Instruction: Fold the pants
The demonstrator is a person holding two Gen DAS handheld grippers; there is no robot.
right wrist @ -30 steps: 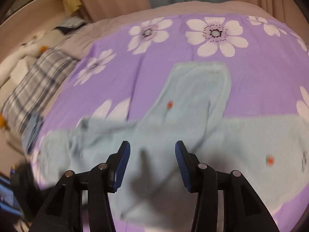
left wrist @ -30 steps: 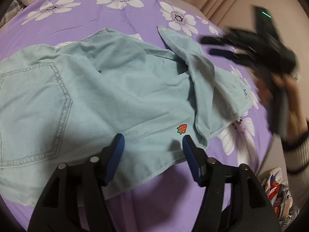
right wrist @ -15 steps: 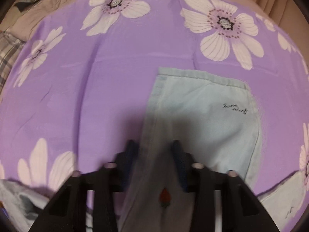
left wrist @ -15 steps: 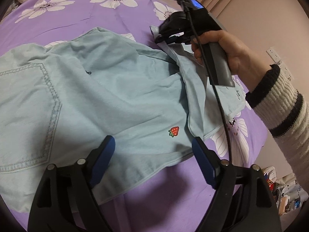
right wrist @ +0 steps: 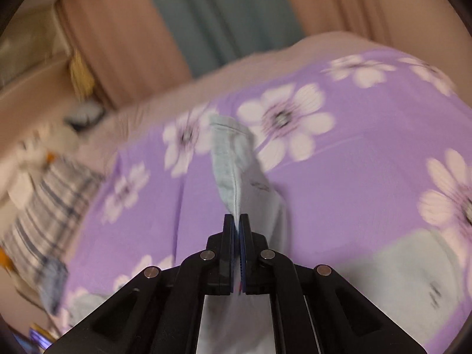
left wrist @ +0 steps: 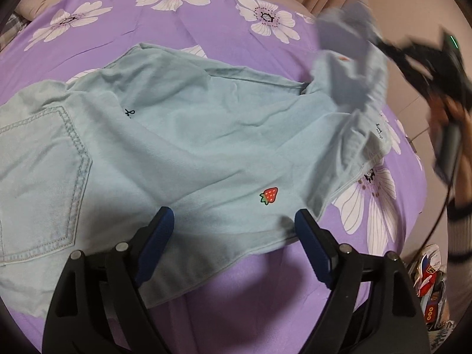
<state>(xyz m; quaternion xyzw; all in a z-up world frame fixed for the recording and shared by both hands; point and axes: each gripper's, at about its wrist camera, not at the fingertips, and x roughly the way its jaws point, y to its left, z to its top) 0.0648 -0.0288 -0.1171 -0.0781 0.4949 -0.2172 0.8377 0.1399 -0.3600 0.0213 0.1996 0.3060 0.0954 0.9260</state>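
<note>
Light blue denim pants (left wrist: pixel 183 135) with a back pocket and a strawberry patch (left wrist: pixel 269 195) lie spread on a purple flowered bedspread (left wrist: pixel 206 20). My left gripper (left wrist: pixel 233 230) is open, just above the pants' near edge by the strawberry. My right gripper (right wrist: pixel 237 219) is shut on the hem of one pant leg (right wrist: pixel 233 159) and holds it lifted above the bed. In the left wrist view the right gripper (left wrist: pixel 424 62) is blurred at the far right, with the lifted leg end (left wrist: pixel 351 59) bunched beside it.
A plaid pillow (right wrist: pixel 50 206) and pale bedding lie at the bed's left side. Beige and teal curtains (right wrist: pixel 212 20) hang behind the bed. Colourful packaging (left wrist: pixel 430 277) lies on the floor by the bed's right edge.
My right gripper has shut on the pant leg's hem and lifted it off the bed. My left gripper has stayed open over the near edge.
</note>
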